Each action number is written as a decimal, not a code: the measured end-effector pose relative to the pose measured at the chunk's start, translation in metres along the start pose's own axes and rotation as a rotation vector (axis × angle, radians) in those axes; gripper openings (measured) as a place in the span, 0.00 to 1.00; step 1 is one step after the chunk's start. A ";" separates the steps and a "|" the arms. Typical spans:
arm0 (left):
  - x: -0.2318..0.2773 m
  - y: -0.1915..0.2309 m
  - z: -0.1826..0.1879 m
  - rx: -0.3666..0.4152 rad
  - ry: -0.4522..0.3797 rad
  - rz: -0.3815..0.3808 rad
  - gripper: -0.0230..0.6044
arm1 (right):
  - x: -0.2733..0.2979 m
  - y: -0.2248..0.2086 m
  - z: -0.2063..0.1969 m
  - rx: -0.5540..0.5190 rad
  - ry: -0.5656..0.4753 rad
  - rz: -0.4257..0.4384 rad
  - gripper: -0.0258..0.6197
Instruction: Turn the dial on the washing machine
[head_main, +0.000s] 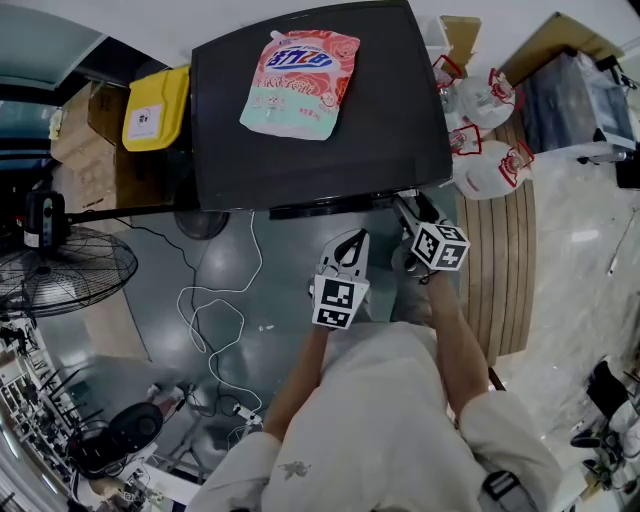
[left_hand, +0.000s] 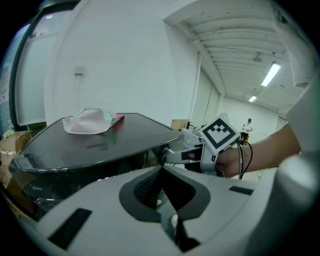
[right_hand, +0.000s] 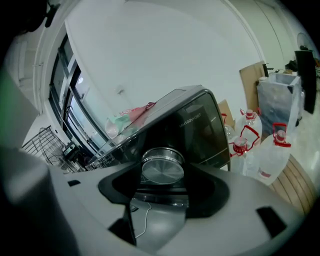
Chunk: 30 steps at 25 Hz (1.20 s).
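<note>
The washing machine (head_main: 300, 160) is a dark-topped box seen from above, with a pink detergent pouch (head_main: 300, 82) lying on its lid. Its round silver dial (right_hand: 162, 169) sits on the front panel, directly between the jaws of my right gripper (right_hand: 162, 176). Those jaws stand on either side of the dial and are closed on its rim. In the head view the right gripper (head_main: 407, 207) reaches under the machine's front edge. My left gripper (head_main: 349, 243) hangs just left of it, below the front edge, with its jaws together and nothing in them (left_hand: 163, 170).
Several plastic water bottles (head_main: 488, 160) with red handles stand right of the machine beside a wooden platform (head_main: 505, 270). A floor fan (head_main: 62, 270) and a white cable (head_main: 215, 320) lie at the left. A yellow bin (head_main: 157, 108) and cardboard boxes (head_main: 85, 130) stand behind.
</note>
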<state>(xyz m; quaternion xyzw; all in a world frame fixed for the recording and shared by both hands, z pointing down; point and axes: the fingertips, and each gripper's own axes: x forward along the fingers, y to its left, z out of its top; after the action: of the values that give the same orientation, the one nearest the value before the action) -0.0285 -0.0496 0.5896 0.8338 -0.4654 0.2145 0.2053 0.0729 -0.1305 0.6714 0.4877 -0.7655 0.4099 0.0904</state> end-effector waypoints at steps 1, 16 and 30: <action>0.000 0.000 0.000 0.000 0.000 0.000 0.06 | 0.000 0.000 0.000 0.007 -0.001 0.005 0.47; 0.003 -0.003 0.001 0.003 0.000 -0.010 0.06 | 0.000 0.000 0.001 0.122 -0.014 0.079 0.47; 0.006 -0.007 -0.001 0.008 0.002 -0.017 0.06 | 0.002 -0.006 -0.002 0.266 -0.027 0.158 0.47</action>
<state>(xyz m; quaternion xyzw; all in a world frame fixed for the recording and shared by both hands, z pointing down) -0.0201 -0.0500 0.5931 0.8383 -0.4572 0.2157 0.2044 0.0761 -0.1316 0.6775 0.4391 -0.7415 0.5070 -0.0177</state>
